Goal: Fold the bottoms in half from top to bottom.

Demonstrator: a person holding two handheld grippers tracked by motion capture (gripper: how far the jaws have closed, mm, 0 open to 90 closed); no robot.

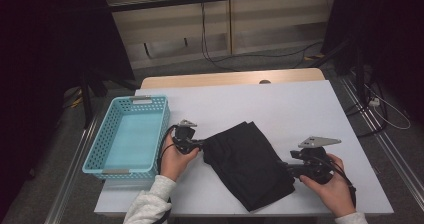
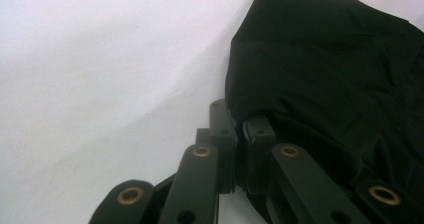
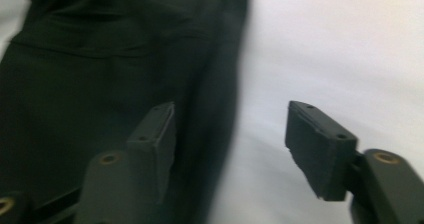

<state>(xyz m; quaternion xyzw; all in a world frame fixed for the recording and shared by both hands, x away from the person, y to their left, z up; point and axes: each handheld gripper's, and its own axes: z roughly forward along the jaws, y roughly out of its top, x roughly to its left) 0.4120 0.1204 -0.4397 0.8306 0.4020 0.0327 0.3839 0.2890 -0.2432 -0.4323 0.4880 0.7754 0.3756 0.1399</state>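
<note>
White table [image 1: 280, 104] carries everything. Folded black cloth [image 1: 247, 164] lies mid-table, just right of the blue basket [image 1: 131, 134]. Left gripper [image 1: 200, 145] sits between basket and cloth, jaws pinched together on the cloth's left edge. Right gripper [image 1: 289, 168] at the cloth's right edge, jaws apart, straddling that edge, not gripping it.

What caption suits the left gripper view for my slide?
Left tool shut on the edge of a black cloth lying on a white table.
</note>
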